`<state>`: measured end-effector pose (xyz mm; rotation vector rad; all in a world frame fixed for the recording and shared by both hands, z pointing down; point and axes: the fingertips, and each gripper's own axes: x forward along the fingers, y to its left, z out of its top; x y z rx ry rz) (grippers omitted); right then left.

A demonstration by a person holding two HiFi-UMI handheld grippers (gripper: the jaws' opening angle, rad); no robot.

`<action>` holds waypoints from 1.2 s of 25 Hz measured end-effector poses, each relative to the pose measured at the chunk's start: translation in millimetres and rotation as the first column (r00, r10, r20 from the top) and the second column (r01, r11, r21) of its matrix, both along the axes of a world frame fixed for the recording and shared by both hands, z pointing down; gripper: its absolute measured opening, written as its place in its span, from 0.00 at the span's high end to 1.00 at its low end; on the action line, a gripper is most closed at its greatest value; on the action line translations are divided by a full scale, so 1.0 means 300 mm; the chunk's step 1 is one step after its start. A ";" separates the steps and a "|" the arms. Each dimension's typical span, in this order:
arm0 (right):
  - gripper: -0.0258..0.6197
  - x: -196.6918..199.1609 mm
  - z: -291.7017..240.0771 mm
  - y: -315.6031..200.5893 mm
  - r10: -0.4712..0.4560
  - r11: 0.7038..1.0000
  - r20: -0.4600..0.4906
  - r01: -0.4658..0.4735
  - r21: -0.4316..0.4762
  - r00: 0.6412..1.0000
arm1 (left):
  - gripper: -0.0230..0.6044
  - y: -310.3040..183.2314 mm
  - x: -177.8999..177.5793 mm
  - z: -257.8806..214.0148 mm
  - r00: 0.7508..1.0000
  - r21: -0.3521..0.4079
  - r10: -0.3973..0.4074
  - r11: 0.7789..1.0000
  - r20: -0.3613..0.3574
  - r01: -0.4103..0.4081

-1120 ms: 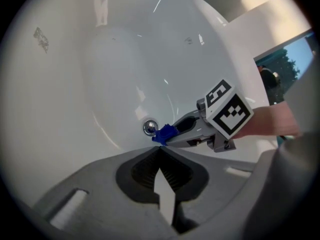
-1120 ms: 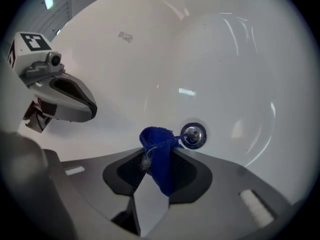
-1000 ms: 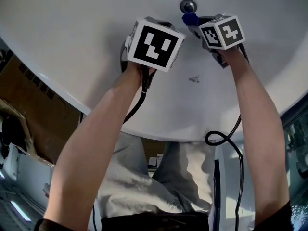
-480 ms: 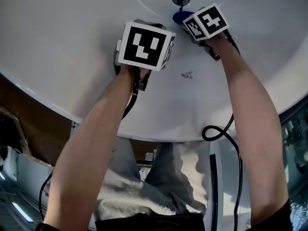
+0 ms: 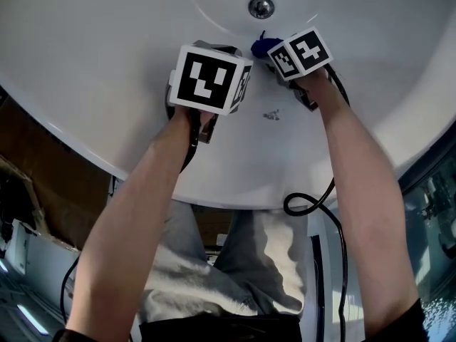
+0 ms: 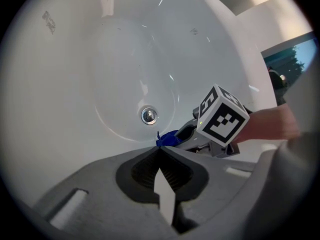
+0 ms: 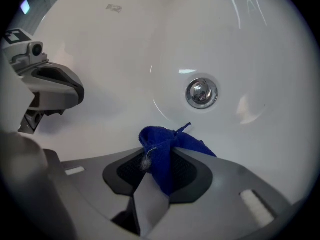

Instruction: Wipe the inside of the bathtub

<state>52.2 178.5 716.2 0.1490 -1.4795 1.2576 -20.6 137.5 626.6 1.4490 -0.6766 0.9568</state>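
Right gripper (image 7: 159,159): jaws clamped tight on a blue cloth (image 7: 167,140). The cloth is bunched between the pads, and a wad with a pointed corner sticks out past the tips. A bit of white fluff sits on the cloth at the left pad. Can't tell whether the cloth touches the tub surface.

Left gripper (image 6: 161,151): jaws fully together, tips meeting, nothing between them.

Both grippers are inside the white bathtub (image 5: 107,63), pointing down toward its floor.

The drain (image 7: 201,93) is ahead of the right jaws and slightly to their right, near the cloth tip but apart from it. From the left gripper, the drain is ahead and a little left of the tips.

The right gripper lies just ahead and to the right of the left jaws, with its marker cube facing them. The blue cloth shows right beyond the left tips.

The left gripper is off to the right gripper's left, apart from it.

A small grey mark (image 5: 271,115) is on the tub wall behind both grippers, between the person's forearms. A black cable (image 5: 313,201) loops over the tub rim behind the right gripper, beside the right forearm.
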 end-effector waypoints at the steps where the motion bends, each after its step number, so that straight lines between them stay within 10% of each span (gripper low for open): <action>1: 0.77 -0.003 -0.007 0.006 0.011 1.000 0.005 -0.011 -0.008 1.000 | 0.96 0.001 0.000 -0.002 1.000 0.001 0.002 1.000 0.001 -0.002; 30: 0.77 -0.098 -0.480 0.219 -0.088 0.989 0.139 0.103 -0.107 0.986 | 0.96 0.097 0.005 -0.259 1.000 0.093 0.015 0.996 -0.005 -0.015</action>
